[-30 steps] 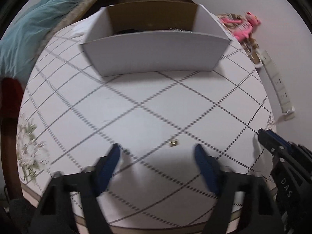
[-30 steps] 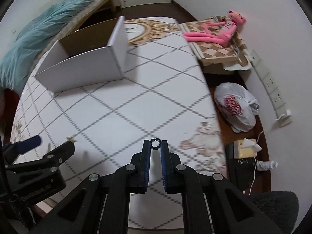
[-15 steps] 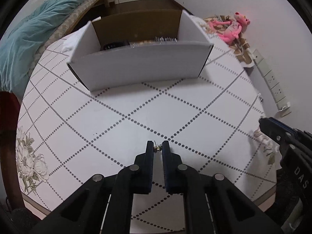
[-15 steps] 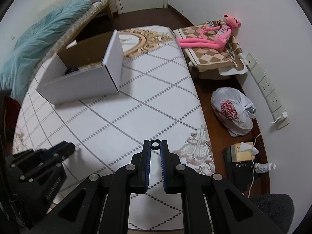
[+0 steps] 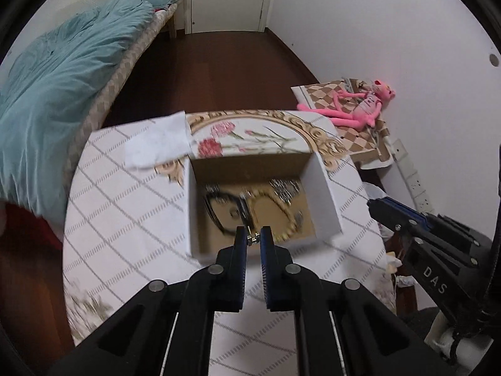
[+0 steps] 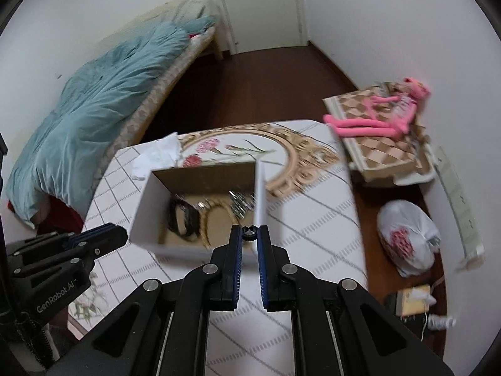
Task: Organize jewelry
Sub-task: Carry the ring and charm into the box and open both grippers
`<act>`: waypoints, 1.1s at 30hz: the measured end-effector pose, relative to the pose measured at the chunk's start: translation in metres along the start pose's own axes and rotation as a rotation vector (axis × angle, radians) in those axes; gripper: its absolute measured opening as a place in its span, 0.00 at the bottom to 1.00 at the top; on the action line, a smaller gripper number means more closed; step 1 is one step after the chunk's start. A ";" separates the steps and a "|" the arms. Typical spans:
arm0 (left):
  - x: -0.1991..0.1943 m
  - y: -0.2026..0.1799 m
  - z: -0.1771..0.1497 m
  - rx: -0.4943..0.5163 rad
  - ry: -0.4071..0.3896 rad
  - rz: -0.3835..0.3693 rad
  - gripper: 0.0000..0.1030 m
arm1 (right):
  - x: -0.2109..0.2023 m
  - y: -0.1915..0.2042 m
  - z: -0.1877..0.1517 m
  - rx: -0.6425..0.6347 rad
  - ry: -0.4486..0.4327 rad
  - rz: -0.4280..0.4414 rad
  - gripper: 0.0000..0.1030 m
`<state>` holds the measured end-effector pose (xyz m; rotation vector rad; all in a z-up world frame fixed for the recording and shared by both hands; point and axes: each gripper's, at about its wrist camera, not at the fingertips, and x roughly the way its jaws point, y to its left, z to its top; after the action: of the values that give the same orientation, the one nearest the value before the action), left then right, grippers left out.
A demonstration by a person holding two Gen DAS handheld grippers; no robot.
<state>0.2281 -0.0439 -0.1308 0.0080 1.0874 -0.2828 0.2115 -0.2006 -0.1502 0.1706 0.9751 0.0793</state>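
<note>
An open white cardboard box (image 5: 325, 188) (image 6: 142, 206) stands on the table and holds a black band, a gold chain (image 5: 281, 206) and several silvery pieces. My left gripper (image 5: 253, 238) is shut on a small gold earring (image 5: 252, 240) and holds it above the box's near edge. My right gripper (image 6: 250, 232) is shut on a small dark ring (image 6: 250, 231) and hovers above the box's near right corner. Each gripper shows at the edge of the other's view.
The table has a white lattice-patterned cloth (image 5: 131, 206) with a floral gold medallion (image 5: 250, 131) behind the box. A white tissue (image 5: 156, 144) lies at the far left. A bed with a teal duvet (image 5: 56, 94) is on the left; a pink plush (image 5: 357, 106) and a plastic bag (image 6: 407, 235) are on the right.
My left gripper shut on the earring, lifted it off the cloth and moved forward over the box. My right gripper, still holding the ring, also rose and moved toward the box.
</note>
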 end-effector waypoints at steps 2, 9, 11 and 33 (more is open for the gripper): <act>0.013 0.005 0.014 0.003 0.028 0.000 0.06 | 0.017 0.007 0.019 -0.022 0.029 0.019 0.10; 0.050 0.022 0.044 -0.038 0.114 -0.037 0.06 | 0.070 0.013 0.055 -0.032 0.174 0.081 0.10; 0.055 0.024 0.049 -0.047 0.130 -0.044 0.06 | 0.081 0.014 0.060 -0.043 0.210 0.084 0.10; 0.041 0.043 0.036 -0.087 0.072 0.148 0.94 | 0.079 -0.006 0.051 -0.052 0.277 -0.153 0.78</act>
<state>0.2870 -0.0167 -0.1557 0.0213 1.1635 -0.1033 0.2982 -0.2006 -0.1877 0.0366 1.2580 -0.0129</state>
